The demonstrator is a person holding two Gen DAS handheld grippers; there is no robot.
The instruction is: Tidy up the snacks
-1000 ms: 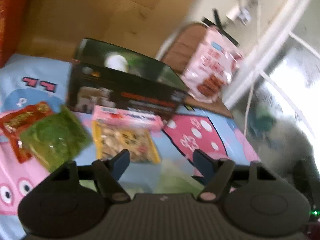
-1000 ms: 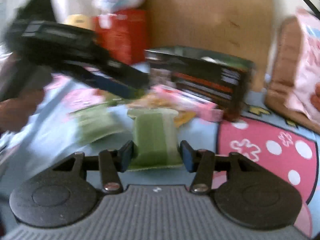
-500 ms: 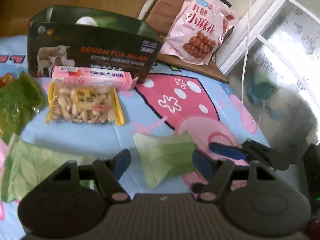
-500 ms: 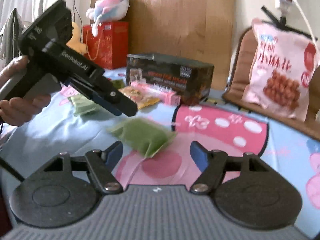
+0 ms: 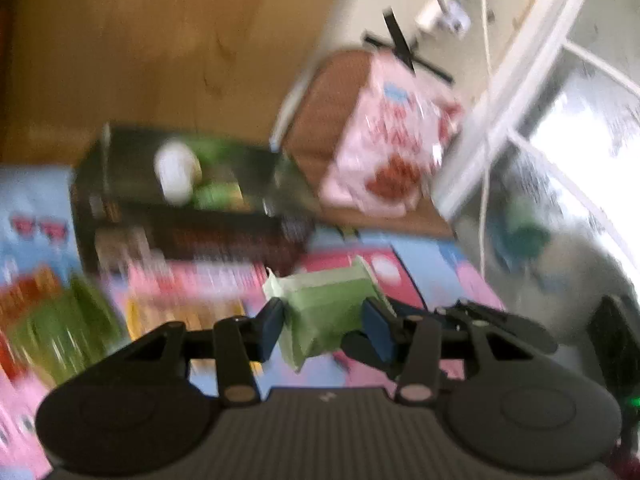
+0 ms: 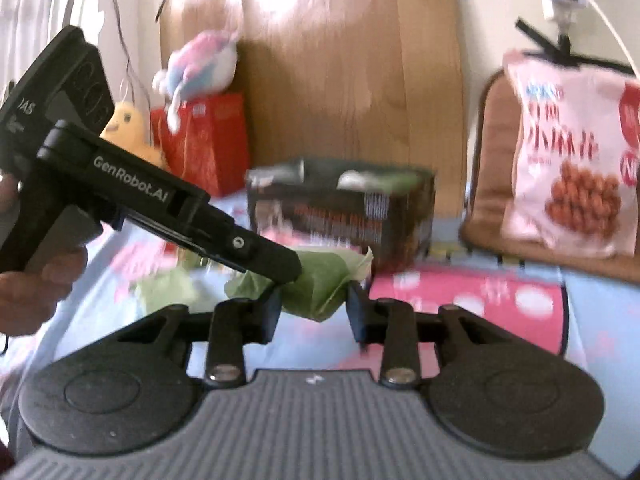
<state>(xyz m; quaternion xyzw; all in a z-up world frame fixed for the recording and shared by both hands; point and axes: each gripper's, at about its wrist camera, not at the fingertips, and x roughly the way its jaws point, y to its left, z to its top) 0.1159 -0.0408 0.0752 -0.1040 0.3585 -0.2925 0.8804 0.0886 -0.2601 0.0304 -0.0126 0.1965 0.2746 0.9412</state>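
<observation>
My left gripper is shut on a light green snack packet and holds it above the cartoon mat. It also shows in the right wrist view, pinched by the left gripper's finger. My right gripper is just below and in front of the packet; its jaws stand apart and I cannot see them touching it. The black open box holds a white item and green packets; it also shows in the right wrist view. Both views are blurred.
A pink box, a nut packet, green and red packets lie on the mat. A large pink snack bag leans on a brown cushion. A red bag with plush toys stands at the back left.
My left gripper closed on the green packet and lifted it off the mat toward the black box. My right gripper's jaws narrowed and stayed near the packet.
</observation>
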